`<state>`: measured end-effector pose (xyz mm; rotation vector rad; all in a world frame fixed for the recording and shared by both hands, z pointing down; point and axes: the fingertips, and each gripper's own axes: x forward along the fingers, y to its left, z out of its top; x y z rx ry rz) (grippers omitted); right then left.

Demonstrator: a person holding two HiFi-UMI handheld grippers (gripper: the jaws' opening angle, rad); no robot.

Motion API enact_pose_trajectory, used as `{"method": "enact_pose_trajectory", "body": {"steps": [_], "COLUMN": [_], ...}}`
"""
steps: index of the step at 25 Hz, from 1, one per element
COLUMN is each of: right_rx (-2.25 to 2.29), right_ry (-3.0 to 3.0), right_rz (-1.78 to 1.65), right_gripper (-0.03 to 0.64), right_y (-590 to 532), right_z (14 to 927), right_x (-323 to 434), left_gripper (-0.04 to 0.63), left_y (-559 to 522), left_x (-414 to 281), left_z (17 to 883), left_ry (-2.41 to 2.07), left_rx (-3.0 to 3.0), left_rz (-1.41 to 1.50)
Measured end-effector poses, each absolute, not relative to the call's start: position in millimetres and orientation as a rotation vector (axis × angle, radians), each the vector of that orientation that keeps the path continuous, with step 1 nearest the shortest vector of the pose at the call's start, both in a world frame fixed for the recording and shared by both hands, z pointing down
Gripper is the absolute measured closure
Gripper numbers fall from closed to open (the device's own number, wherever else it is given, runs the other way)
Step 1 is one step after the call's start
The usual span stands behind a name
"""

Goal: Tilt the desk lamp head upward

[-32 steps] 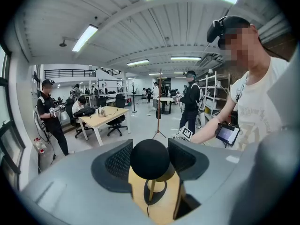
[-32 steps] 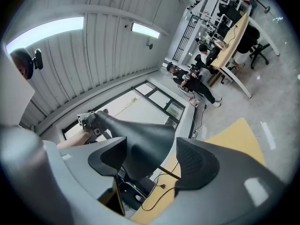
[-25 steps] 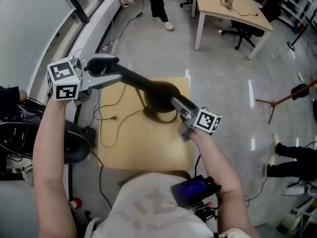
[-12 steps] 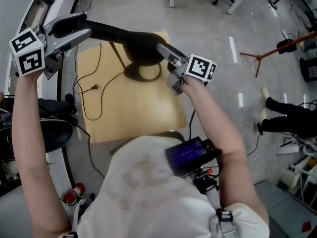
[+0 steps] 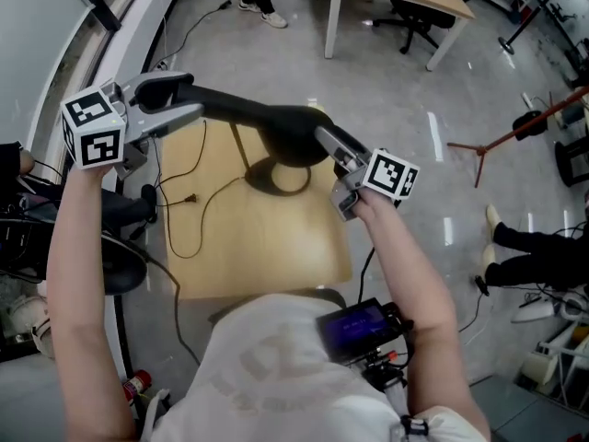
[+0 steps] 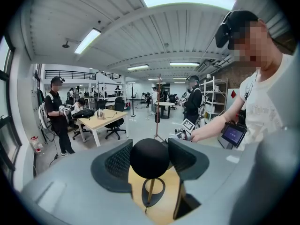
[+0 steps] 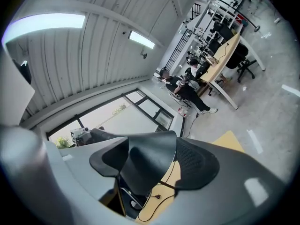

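Black desk lamp [image 5: 245, 110] on wooden table [image 5: 276, 247], left gripper [image 5: 189, 101] gripping its tail, right gripper [image 5: 324, 139] just closed on head

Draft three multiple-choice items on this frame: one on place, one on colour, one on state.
1. Where does the lamp's ring base stand?
A. on the wooden table
B. on the floor
C. on a chair

2. What colour is the lamp head?
A. white
B. black
C. red

3. What is the left gripper doing?
A. hanging open, clear of the lamp
B. fingers closed on the head's rounded end
C. holding a mug

Key:
1 A, the ring sits on the tabletop.
2 B, the head is black in every view.
3 B, the left gripper view shows the black ball pressed between both fingers.
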<state>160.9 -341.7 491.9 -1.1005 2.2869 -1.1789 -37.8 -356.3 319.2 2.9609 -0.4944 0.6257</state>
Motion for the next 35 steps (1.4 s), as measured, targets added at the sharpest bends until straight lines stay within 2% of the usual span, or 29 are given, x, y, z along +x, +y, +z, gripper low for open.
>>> {"method": "enact_pose_trajectory", "body": {"steps": [12,27,35], "right_rx": [-1.193,-1.248,-1.321], "right_ry": [2.348,2.392,2.451], "right_rz": [-1.100,-1.009,-0.904], "right_gripper": [0.307,0.311,0.316], "right_y": [-339.7,-336.1,-337.3], "right_z": [457.6,434.4,418.2], "right_x": [177.0,183.8,196.4], "left_gripper": [0.354,0.359,0.359], "left_y": [-350.2,-339.1,-333.0], "left_x": [-50.1,-63.7,-60.3], "left_z": [338.3,370.5,386.0], "left_ry": [-0.421,-0.324,-0.344], "left_rx": [2.981,3.026,3.009], "left_rz": [0.635,0.916,0.968]}}
